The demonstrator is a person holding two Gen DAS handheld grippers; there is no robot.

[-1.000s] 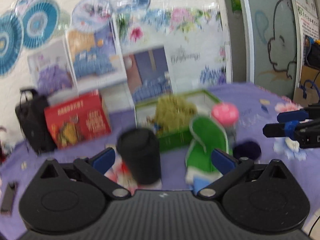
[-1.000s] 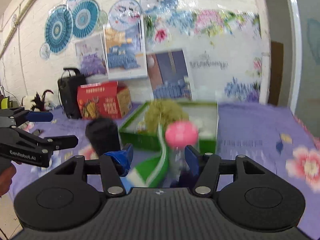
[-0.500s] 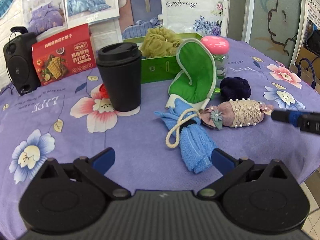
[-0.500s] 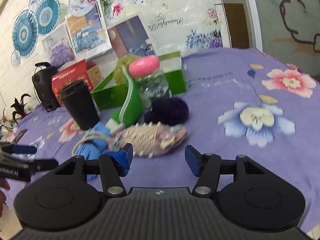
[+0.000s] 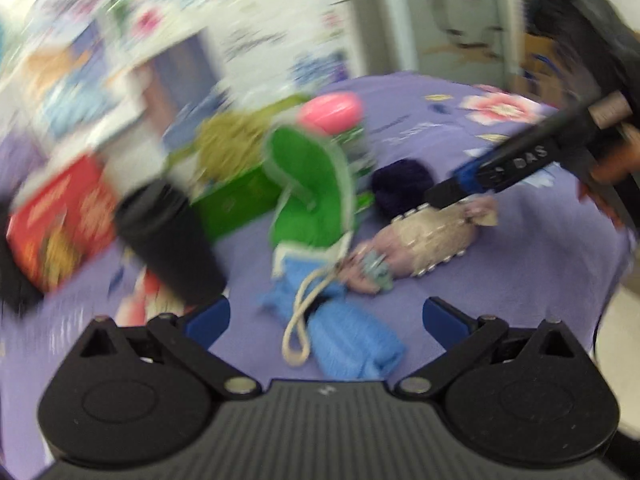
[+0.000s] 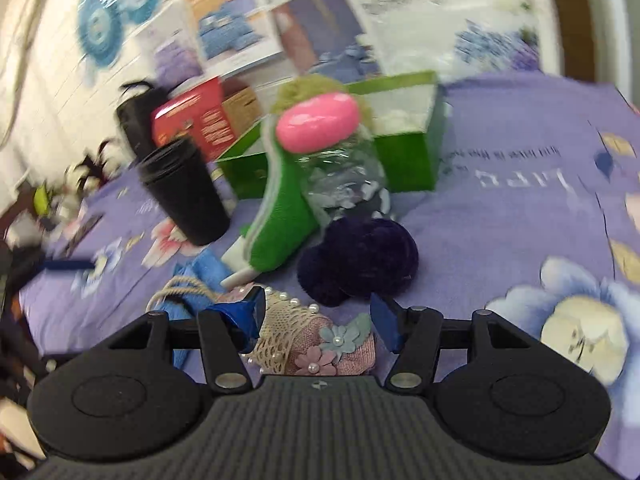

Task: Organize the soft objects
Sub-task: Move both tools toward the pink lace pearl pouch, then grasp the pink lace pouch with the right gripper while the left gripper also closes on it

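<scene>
Purple cloth: a flowered cover is spread over the table; all items are set on it.
Left gripper: fingers are held wide apart above the cloth; nothing is gripped.
Blue towel: a rolled towel tied with a cream cord is seen lying between and just ahead of the left fingers.
Right gripper: fingers are parted, set on either side of the pink pouch; contact cannot be judged.
Pink pouch: a lace and pearl trimmed pouch is laid on its side, beside the towel.
Dark pom-pom: placed just behind the pouch.
Green mitt: propped upright against a jar with a pink lid.
Green box: open, at the rear; an olive puff is held inside.
Black cup: upright, left of the mitt.
</scene>
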